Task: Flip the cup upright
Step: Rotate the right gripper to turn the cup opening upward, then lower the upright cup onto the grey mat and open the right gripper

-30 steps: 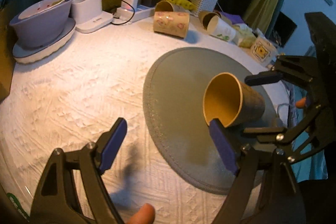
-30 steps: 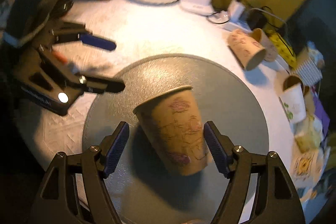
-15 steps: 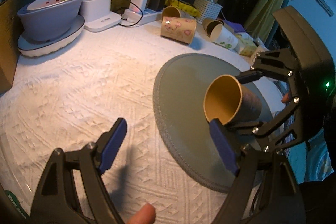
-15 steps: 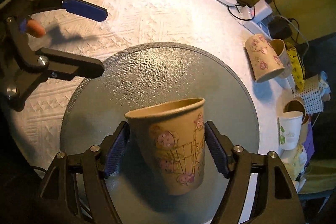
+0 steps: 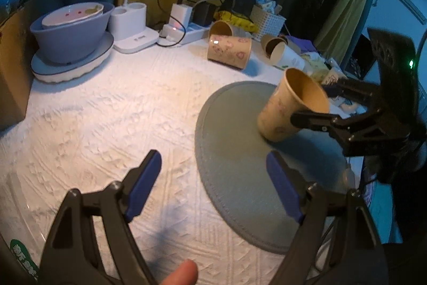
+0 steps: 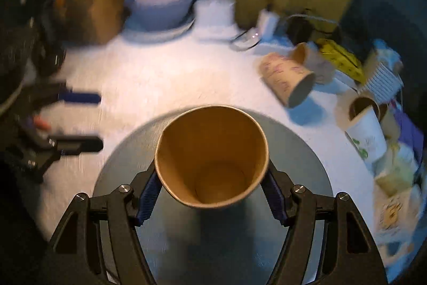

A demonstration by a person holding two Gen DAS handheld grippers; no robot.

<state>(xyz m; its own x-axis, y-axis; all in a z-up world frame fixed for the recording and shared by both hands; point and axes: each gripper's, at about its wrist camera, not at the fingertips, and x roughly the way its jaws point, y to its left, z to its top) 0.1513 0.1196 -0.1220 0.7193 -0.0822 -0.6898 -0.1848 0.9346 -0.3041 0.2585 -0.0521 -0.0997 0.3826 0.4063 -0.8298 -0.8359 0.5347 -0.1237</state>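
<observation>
A tan paper cup with pink flower print (image 5: 283, 111) stands mouth-up, slightly tilted, its base on or just above the round grey mat (image 5: 234, 159). My right gripper (image 6: 210, 191) is shut on the paper cup (image 6: 210, 159), one blue pad on each side; in the left wrist view the right gripper (image 5: 317, 108) reaches in from the right. My left gripper (image 5: 213, 186) is open and empty, low over the white tablecloth left of the mat's near edge. It also shows in the right wrist view (image 6: 77, 122) at the left.
Other paper cups lie on their sides at the back: a flowered one (image 5: 229, 51) and a white one (image 5: 287, 59). A purple bowl on a plate (image 5: 69, 31), a white lamp base (image 5: 130, 28), a power strip (image 5: 184, 31) and a white basket (image 5: 268, 20) line the far edge.
My right gripper has turned the cup from lying sideways to mouth-up and brought it down to the mat. My left gripper drew back to the left.
</observation>
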